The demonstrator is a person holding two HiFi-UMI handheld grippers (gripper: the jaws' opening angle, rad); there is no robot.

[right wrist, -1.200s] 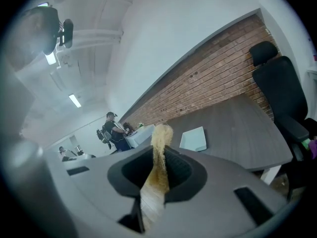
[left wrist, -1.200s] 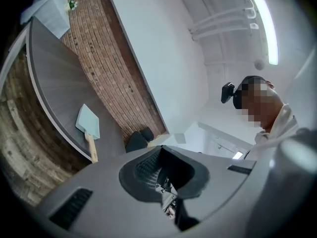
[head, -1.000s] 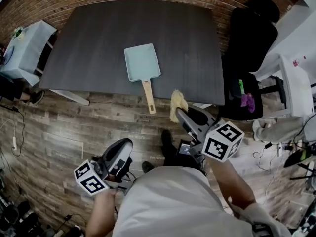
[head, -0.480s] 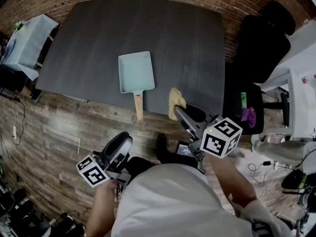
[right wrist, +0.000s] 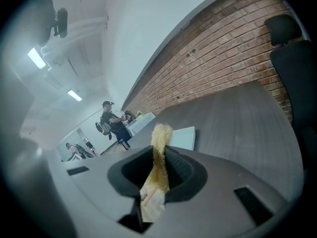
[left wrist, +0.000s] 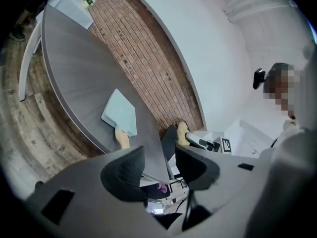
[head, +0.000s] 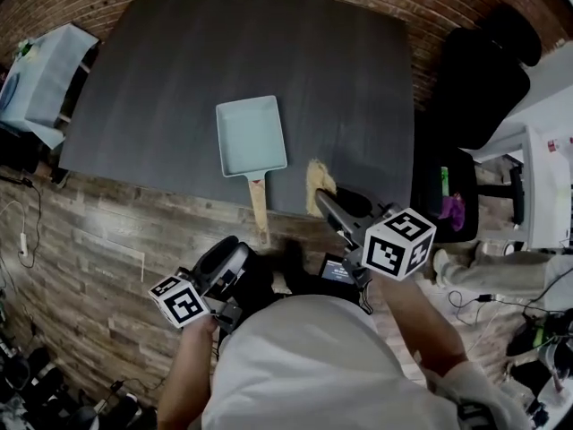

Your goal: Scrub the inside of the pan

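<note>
While you stand at the near edge of the dark grey table point(head: 179, 70), the rectangular pale-blue pan point(head: 251, 137) lies flat on it at the centre of the head view, close to that edge. Its shallow inside is one plain, even pale blue, with low straight walls all round. Its light wooden handle point(head: 258, 206) points back toward you, and the end overhangs the table edge above the plank floor point(head: 107, 240).

Bare tabletop spreads to the left, to the right and behind the pan, up to the brick wall point(head: 63, 7) along the top of the frame. A black office chair point(head: 483, 70) stands off the table's right corner, and a small pale side table point(head: 40, 70) sits at the upper left.

Your left gripper point(head: 231, 251) hangs at the lower left of centre, over the floor and short of the table. Its tips show just left of the handle's end. Its jaws have just been opening and stand partly apart, with nothing between them. In the left gripper view the handle lies beyond them, untouched.

Your right gripper point(head: 320, 195) is clamped on a yellow scrubbing pad point(head: 318, 182), which sticks out past the tips. The pad shows at the table's front edge, just right of the handle and apart from the pan. You cannot tell whether it touches the tabletop.
</note>
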